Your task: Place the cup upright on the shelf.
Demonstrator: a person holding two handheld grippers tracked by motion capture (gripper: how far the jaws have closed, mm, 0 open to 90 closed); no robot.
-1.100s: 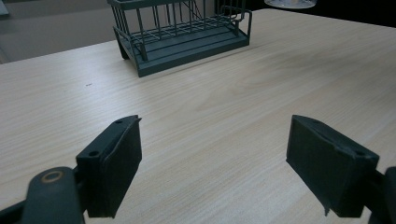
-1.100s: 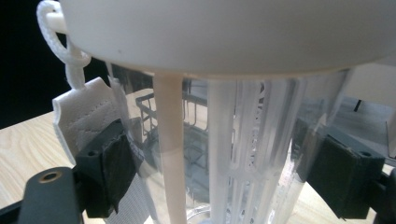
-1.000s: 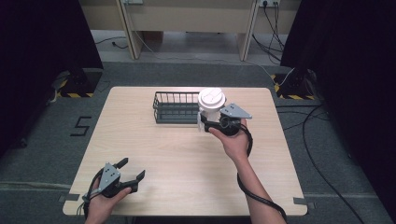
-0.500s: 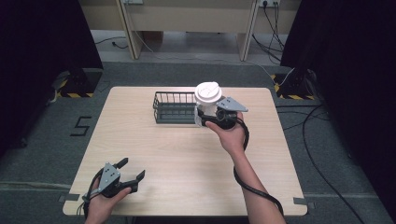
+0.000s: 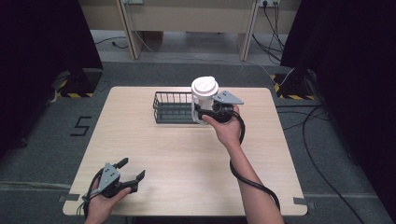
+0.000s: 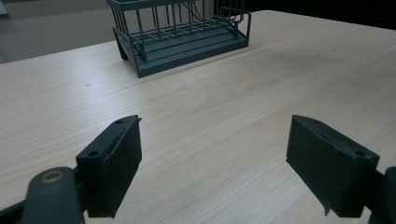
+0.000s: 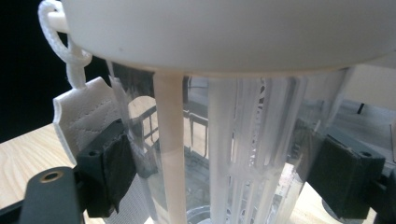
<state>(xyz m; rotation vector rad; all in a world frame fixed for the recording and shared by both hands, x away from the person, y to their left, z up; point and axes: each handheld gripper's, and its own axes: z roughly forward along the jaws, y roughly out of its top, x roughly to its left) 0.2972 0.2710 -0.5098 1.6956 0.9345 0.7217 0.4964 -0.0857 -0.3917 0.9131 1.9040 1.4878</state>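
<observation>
Grip contact is plain in the right gripper view: the right gripper has its two black pads pressed against the ribbed clear wall of a tumbler, one pad on each side, so the tumbler is clamped between them. Its wide white lid spreads across the top of that view, a pale straw runs down inside the clear body, and a white cord with a stitched tab hangs beside the left pad.

From the high view, the right gripper holds the tumbler upright and off the surface, at the right end of the dark wire basket, which stands near the far edge. Whether the tumbler touches the basket cannot be told.

The left gripper lies low at the near left corner of the surface, well apart from the basket. In the left gripper view its jaws stand wide with only bare wood between them, and the basket sits farther off ahead.
</observation>
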